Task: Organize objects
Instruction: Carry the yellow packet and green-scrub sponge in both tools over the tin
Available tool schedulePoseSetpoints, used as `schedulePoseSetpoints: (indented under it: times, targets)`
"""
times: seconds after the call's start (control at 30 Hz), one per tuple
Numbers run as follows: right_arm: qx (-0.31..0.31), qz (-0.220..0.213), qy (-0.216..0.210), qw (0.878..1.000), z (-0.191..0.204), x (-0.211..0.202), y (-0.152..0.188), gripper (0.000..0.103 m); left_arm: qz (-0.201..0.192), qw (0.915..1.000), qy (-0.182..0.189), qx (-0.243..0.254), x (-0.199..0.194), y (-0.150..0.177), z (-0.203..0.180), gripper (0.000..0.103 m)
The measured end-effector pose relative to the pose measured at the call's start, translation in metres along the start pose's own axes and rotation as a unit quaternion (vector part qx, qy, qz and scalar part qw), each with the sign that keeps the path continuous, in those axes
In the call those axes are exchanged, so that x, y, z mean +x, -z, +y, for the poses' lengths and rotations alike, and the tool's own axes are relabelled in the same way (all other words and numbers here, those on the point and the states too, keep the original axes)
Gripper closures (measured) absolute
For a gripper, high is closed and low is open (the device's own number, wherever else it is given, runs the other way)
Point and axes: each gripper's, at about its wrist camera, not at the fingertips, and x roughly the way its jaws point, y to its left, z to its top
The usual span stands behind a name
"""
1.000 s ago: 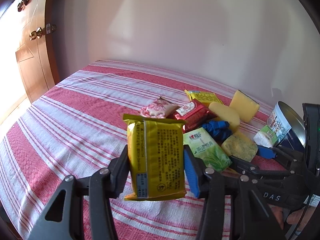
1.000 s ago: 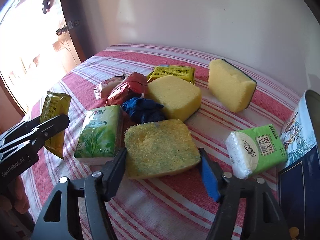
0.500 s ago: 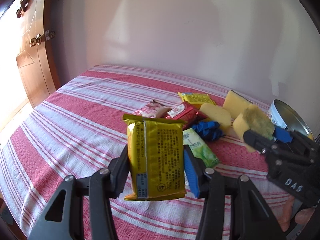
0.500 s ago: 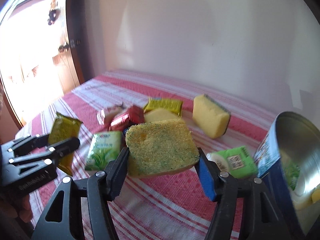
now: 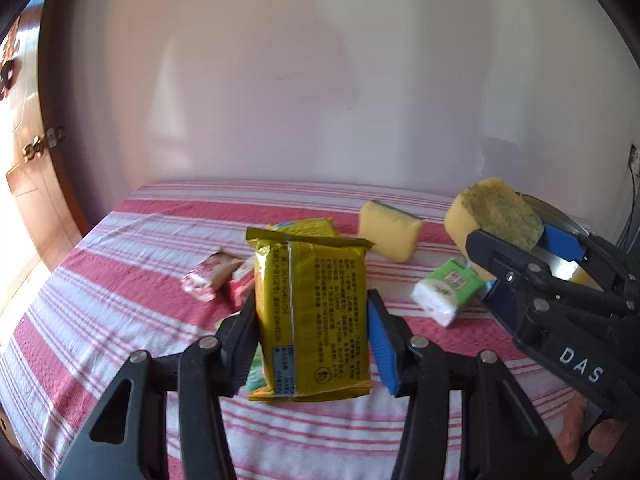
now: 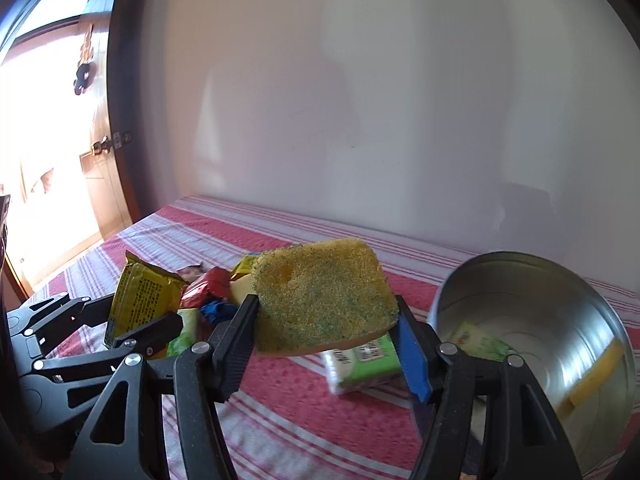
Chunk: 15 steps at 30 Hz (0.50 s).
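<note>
My left gripper (image 5: 312,344) is shut on a yellow snack packet (image 5: 312,312), held upright above the striped cloth; the same packet (image 6: 140,300) shows at the left of the right wrist view. My right gripper (image 6: 326,344) is shut on a yellow sponge with a green scouring face (image 6: 324,296), lifted clear of the table; in the left wrist view that sponge (image 5: 496,212) hangs at the right. A metal tin (image 6: 540,320) lies open toward me at the right, with a green pack and something yellow inside.
On the red and white striped cloth (image 5: 120,320) lie another yellow sponge (image 5: 388,232), a green tissue pack (image 5: 444,292), pink and red snack wrappers (image 5: 208,280), a blue wrapper (image 6: 216,310) and a second yellow packet. A wall stands behind; a wooden door (image 6: 100,184) is at the left.
Both grippers have risen with their loads. The sponge left the cloth and moved right, toward the tin's mouth. The left gripper swung right with the packet.
</note>
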Motion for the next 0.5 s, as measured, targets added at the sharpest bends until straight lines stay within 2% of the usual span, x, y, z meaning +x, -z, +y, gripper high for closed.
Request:
schedulePoseSetpoints:
  times: [0.5]
  targets:
    - [0.056, -0.020, 0.065, 0.996, -0.083, -0.030, 0.003, 0.037, -0.023, 0.9967, 0.062, 0.048, 0.009, -0.022, -0.101, 0.053]
